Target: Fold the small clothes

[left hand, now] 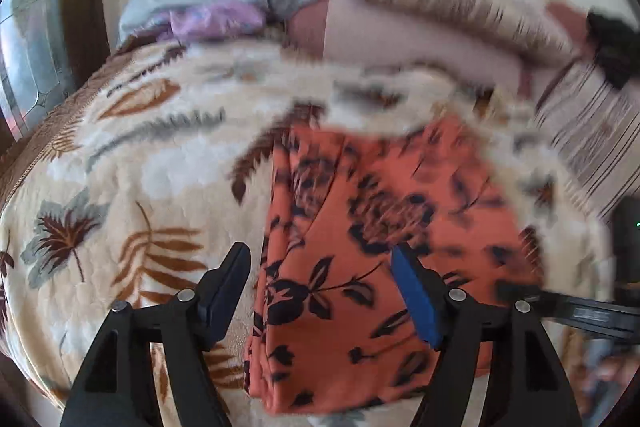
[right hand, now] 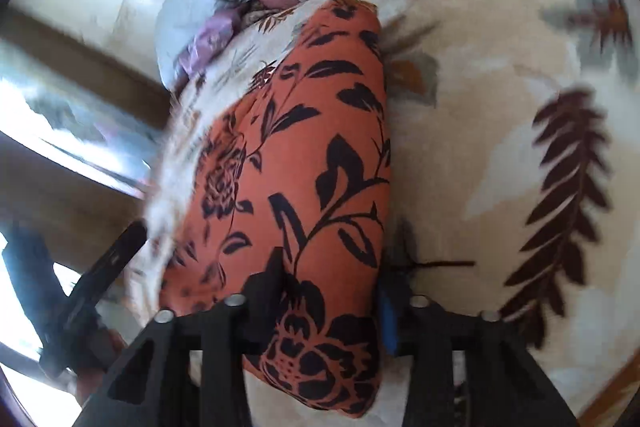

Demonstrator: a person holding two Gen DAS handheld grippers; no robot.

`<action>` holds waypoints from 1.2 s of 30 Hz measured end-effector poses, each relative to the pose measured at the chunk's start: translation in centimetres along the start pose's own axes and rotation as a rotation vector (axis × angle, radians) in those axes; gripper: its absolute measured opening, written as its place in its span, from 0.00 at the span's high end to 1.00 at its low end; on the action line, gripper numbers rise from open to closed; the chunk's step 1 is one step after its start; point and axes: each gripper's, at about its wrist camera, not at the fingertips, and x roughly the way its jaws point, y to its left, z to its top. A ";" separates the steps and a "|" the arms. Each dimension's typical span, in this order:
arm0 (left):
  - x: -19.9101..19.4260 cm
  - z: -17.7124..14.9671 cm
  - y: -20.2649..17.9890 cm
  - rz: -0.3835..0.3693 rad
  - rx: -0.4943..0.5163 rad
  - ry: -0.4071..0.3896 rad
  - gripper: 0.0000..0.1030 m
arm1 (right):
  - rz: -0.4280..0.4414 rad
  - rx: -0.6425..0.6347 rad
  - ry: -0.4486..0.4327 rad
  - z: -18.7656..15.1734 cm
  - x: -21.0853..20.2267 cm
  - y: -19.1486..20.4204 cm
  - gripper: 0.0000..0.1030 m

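Orange floral garment [right hand: 304, 155] fills your frame's centre. Your right gripper [right hand: 332, 291] pinches its edge; left gripper [left hand: 320, 291] stands spread. Fold evenly.

No text, label, brand or number can be read in either view. The black plastic bar [left hand: 592, 315] at the right edge of the left wrist view carries a small pale marking, perhaps lettering, but it is too blurred to make out. The orange fabric with black flowers [right hand: 304, 155] and the cream fleece blanket with brown leaves [left hand: 120, 163] bear only patterns.
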 end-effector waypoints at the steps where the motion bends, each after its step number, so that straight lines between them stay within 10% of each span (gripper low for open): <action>1: 2.7 -0.7 0.3 0.042 0.006 0.084 0.49 | -0.067 -0.064 -0.016 -0.3 -0.2 1.0 0.62; 4: 3.3 -1.5 1.8 -0.011 -0.041 0.045 0.43 | -0.147 -0.115 0.024 -0.9 1.4 0.9 0.47; 7: 3.3 -1.6 2.2 -0.023 -0.020 0.027 0.43 | -0.003 0.007 0.003 -0.1 0.0 -1.1 0.26; 14: 3.6 -1.8 3.2 -0.086 -0.068 0.015 0.37 | 0.220 0.281 0.013 5.7 3.1 -5.7 0.24; 15: 3.5 -1.9 3.3 -0.096 -0.076 0.016 0.36 | 0.253 0.284 0.062 6.3 4.5 -5.4 0.41; 18: 3.6 -2.0 3.8 -0.114 -0.095 0.019 0.35 | 0.032 0.016 0.039 7.2 4.1 -0.2 0.61; 21: 3.7 -2.0 3.6 -0.115 -0.088 0.020 0.35 | -0.139 -0.127 0.028 6.2 5.2 2.0 0.56; 28: 3.7 -1.8 3.7 -0.119 -0.101 0.026 0.35 | 0.088 0.141 -0.039 10.3 5.1 -1.8 0.23; 29: 3.7 -1.7 3.8 -0.121 -0.102 0.027 0.35 | 0.108 0.174 0.000 11.1 6.5 -2.3 0.23; 31: 3.7 -1.7 3.9 -0.125 -0.107 0.028 0.35 | 0.093 0.210 0.082 12.1 8.6 -2.8 0.55; 36: 3.8 -1.7 4.0 -0.135 -0.122 0.033 0.34 | -0.178 -0.120 0.025 11.8 8.1 3.5 0.60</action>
